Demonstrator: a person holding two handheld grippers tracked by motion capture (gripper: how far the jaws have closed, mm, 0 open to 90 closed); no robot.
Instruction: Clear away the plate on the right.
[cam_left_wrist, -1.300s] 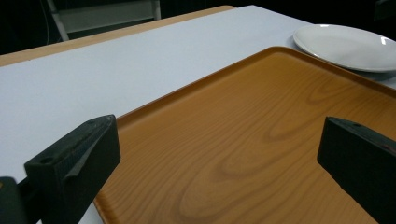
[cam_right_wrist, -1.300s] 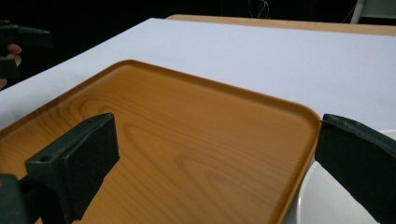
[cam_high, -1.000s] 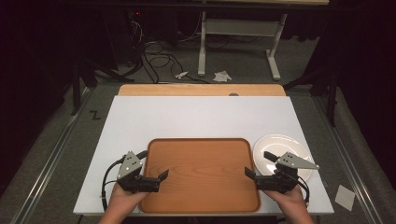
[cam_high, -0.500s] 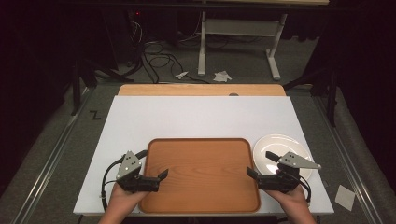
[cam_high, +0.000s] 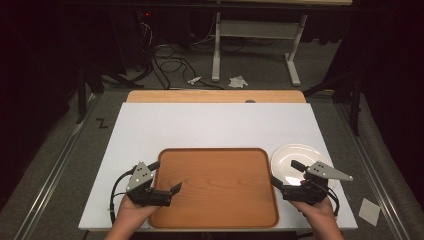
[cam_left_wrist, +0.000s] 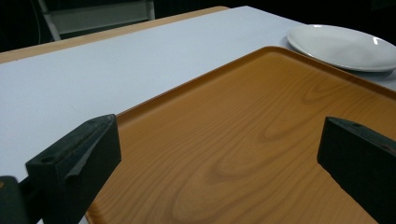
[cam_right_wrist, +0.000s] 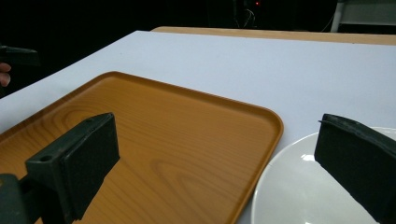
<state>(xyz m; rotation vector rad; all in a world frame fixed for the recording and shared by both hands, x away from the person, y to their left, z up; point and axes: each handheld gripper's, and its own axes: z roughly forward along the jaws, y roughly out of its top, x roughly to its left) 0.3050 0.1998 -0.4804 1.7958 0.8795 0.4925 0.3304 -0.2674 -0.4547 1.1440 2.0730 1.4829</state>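
Your wooden tray (cam_high: 215, 187) lies flat on the white table (cam_high: 215, 125), its long axis running from one gripper to the other, with nothing in it. Your left gripper (cam_high: 167, 181) straddles its left rim, jaws spread wide. Your right gripper (cam_high: 286, 175) stands wide too, one jaw over the tray, the other over the bare white plate (cam_high: 292, 160) touching the tray's right rim.

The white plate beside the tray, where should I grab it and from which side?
Grip the white plate by its thin raised rim on the near right edge, coming in low with the right hand-held gripper. The wooden tray sits close against its left side, and the plate lies flat, so only the rim offers a pinch.
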